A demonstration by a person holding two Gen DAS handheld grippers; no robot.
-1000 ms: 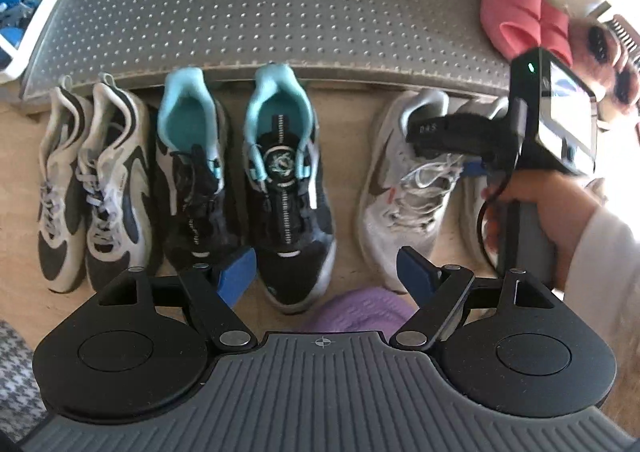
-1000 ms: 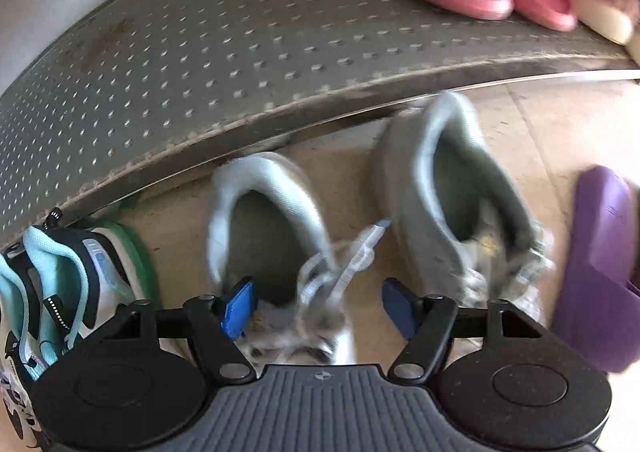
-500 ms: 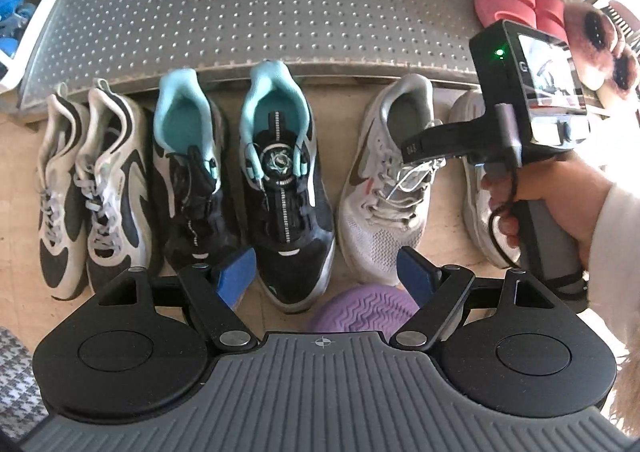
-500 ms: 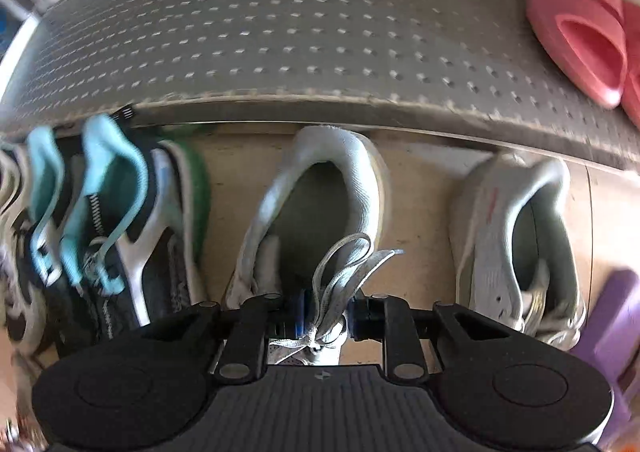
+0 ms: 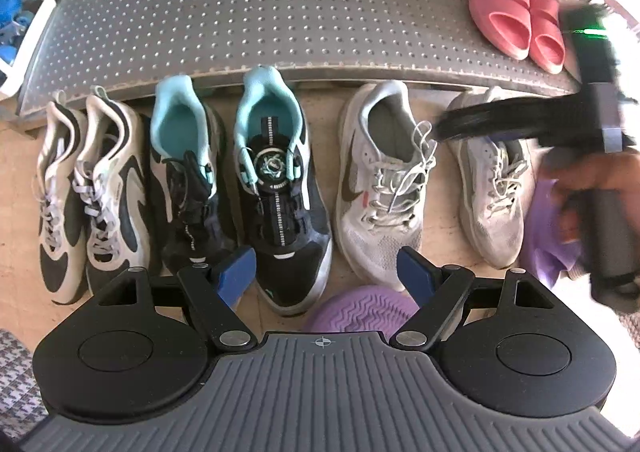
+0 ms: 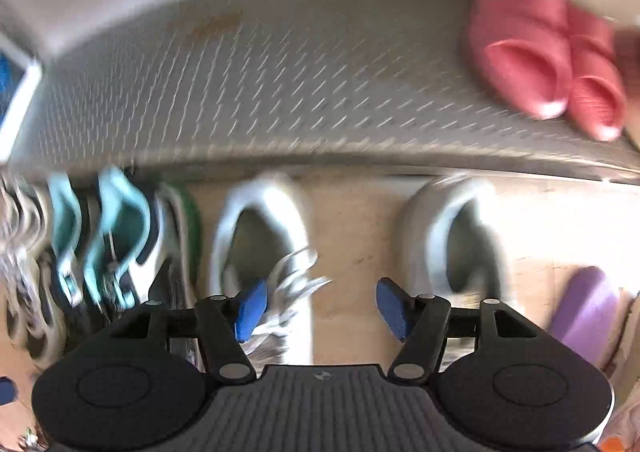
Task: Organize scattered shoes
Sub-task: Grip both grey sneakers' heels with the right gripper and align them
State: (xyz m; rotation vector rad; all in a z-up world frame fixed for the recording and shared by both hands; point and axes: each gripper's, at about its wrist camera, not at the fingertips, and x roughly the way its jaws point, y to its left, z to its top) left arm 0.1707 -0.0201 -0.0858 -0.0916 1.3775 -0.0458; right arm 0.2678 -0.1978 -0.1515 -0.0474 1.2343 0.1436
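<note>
Sneakers [image 5: 380, 179] line the floor before the step [image 5: 280, 19]; slides [image 5: 516, 15] sit on it.

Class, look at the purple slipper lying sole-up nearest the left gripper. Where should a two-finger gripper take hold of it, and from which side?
Probably across the purple slipper's rounded end, coming down from above with one pad on each side edge. It lies flat and sole-up just below the open left gripper, so only the ridged sole and its edges are offered. The rest is hidden behind the gripper body.

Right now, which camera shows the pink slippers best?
The left wrist view: the pink slippers look sharp there, side by side on the dotted metal platform. The right wrist view shows them larger but smeared by blur.
</note>
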